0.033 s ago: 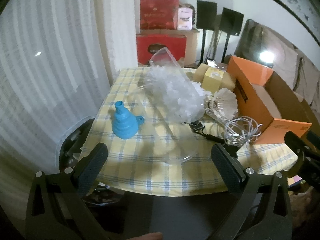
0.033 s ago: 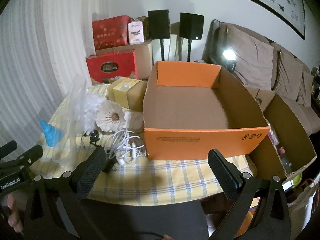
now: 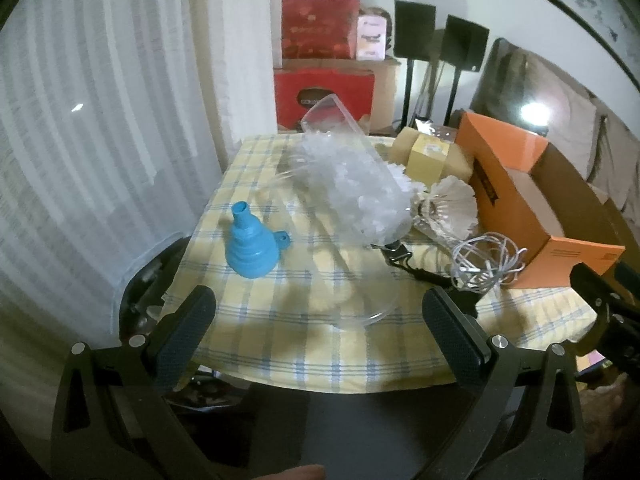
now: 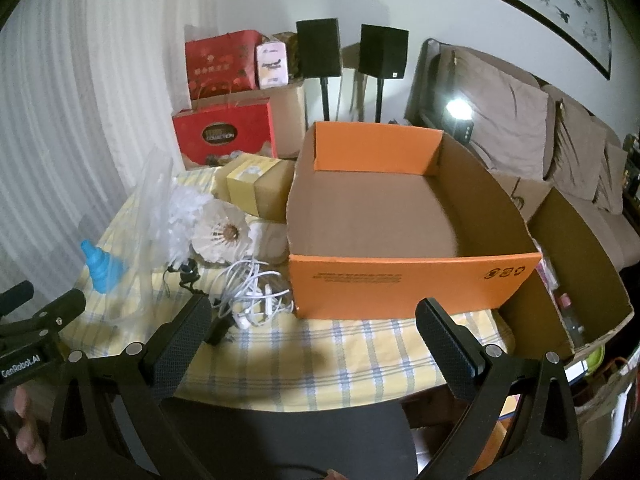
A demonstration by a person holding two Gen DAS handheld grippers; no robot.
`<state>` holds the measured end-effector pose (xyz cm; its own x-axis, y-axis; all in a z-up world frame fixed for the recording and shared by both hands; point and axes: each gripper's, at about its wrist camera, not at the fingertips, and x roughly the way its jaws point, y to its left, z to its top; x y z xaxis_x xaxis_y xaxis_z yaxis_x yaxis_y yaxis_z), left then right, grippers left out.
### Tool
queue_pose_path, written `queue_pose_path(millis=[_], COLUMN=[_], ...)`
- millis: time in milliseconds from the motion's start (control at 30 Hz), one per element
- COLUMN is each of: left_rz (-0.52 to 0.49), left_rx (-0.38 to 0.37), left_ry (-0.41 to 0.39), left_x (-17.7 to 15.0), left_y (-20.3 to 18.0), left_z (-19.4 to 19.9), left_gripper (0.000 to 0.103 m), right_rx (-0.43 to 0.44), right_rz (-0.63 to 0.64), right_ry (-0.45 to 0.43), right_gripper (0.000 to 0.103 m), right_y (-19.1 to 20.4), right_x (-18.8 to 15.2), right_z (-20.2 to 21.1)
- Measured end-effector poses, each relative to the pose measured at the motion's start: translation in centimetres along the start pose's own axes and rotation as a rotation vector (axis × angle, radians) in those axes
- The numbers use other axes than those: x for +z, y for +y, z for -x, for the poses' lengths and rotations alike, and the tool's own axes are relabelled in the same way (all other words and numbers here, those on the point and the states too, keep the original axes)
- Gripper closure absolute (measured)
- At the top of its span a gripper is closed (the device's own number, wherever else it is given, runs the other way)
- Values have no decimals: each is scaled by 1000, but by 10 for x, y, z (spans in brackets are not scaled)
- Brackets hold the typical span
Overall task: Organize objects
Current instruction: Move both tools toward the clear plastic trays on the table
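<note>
Both the left gripper (image 3: 318, 312) and the right gripper (image 4: 314, 322) are being held wide, empty; the orange box (image 4: 412, 280) is being faced at twelve o'clock.

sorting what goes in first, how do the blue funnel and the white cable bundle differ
The blue funnel is one solid, ribbed cone standing wide end down, spout up; the white cable bundle is a loose tangle of thin loops lying flat. The funnel stands alone on the cloth toward the curtain side, while the cable lies right by the orange box, next to a black clip. Both rest on the checked tablecloth, outside the box, and neither gripper holds them.
</note>
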<state>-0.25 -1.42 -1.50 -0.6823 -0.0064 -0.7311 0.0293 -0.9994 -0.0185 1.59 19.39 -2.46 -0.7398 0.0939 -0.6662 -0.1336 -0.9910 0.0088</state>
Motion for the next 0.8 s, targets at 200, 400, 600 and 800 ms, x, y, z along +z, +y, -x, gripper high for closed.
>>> queue_pose_path(millis=[200,400,600,800], left_rz=[1,57,91,142], left_rx=[-40,-77,-76,-134], left_ry=[7,26,52,77], left_x=[-1,-7,-13,-16], left_y=[17,40,57,69], left_z=[-9,-18,-29,-41], left_gripper=[0,0,0,8], right_rx=[68,127,169,191], right_rz=[10,26,53,94], right_ry=[5,20,39,51], right_gripper=[0,0,0,4], right_y=[-1,4,15,28], right_x=[-4,-8,-15,-19], right_z=[-7,-17,-27,-33])
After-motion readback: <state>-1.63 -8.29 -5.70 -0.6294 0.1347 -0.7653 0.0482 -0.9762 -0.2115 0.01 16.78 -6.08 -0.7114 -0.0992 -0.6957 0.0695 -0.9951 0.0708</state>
